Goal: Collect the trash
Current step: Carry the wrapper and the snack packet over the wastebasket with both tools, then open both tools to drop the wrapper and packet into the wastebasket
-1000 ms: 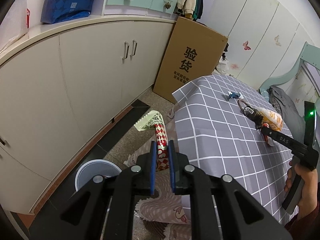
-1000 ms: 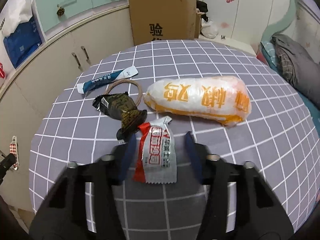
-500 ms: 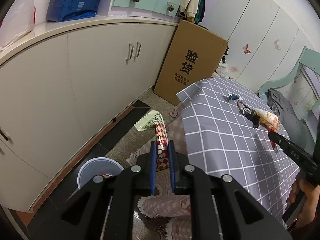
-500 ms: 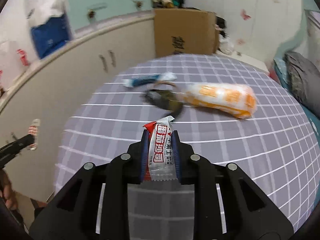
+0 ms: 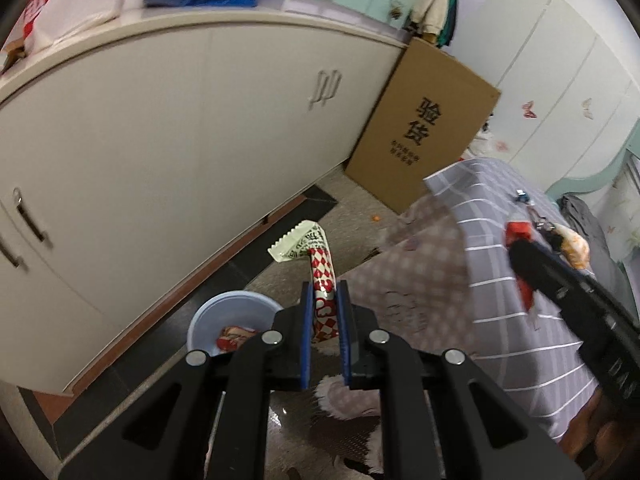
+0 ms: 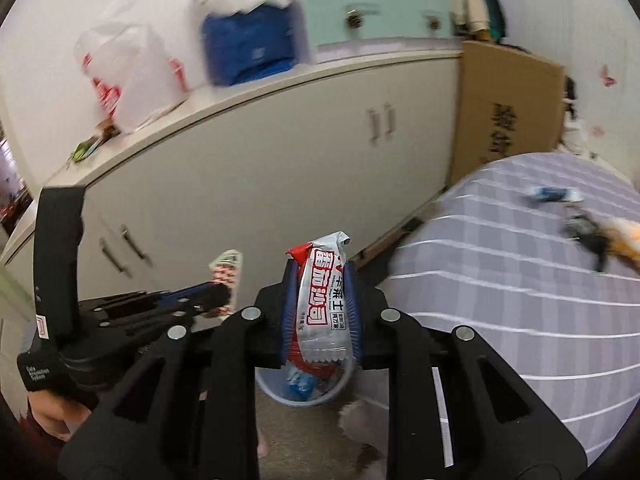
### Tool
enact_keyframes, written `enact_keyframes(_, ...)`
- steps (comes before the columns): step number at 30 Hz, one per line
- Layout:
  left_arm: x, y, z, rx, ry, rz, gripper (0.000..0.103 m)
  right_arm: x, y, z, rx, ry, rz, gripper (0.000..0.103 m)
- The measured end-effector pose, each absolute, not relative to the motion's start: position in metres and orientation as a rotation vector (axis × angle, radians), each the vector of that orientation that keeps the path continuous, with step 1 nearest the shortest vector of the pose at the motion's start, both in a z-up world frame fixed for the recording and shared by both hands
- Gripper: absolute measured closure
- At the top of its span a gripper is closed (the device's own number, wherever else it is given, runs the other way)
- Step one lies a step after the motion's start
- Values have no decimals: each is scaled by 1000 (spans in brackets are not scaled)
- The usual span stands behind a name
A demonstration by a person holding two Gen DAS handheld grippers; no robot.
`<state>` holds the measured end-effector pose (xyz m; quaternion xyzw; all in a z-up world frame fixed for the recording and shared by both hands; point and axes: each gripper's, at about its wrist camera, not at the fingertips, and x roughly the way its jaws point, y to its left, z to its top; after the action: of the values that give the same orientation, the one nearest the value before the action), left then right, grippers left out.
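My left gripper (image 5: 325, 304) is shut on a red-and-white checked wrapper (image 5: 318, 264) and holds it over the floor, just right of a light blue bin (image 5: 228, 312) that has trash in it. My right gripper (image 6: 322, 280) is shut on a silver-and-red wrapper (image 6: 322, 304), held above the same bin (image 6: 308, 394), beside the table edge. It shows blurred in the left wrist view (image 5: 520, 256). On the grey checked tablecloth (image 6: 520, 280) lie a blue sachet (image 6: 554, 194), a dark wrapper (image 6: 588, 236) and an orange-white bag (image 6: 624, 236).
A long white cabinet (image 5: 160, 140) runs along the left, with bags on top. A cardboard box (image 5: 420, 128) stands against its far end. White wardrobe doors (image 5: 560, 80) are behind the table. A patterned cloth (image 5: 420, 264) hangs below the tablecloth.
My right gripper closed on the silver-and-red wrapper, lifted it off the table and swung left over the bin. My left gripper moved nearer the bin with its wrapper.
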<state>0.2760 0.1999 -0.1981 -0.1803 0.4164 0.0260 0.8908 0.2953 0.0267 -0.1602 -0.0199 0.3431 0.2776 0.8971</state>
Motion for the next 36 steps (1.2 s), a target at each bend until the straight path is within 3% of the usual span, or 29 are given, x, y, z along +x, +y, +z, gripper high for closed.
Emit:
enact_keyframes(9,286,234,-228,-404,932,104,88,307,75,-201,-10,732,579,80)
enact_keyframes(12,293,240,-236,-399,952,139,55,313,78,-207,14,741,570,80)
enact_keyframes(13,293,242,-237,-397,950,151,51,315,79,-210,18,748,569,80)
enact_keyframes(36,270,278,-234,-473,890,285,39,314,97,-209,59,749,624,78)
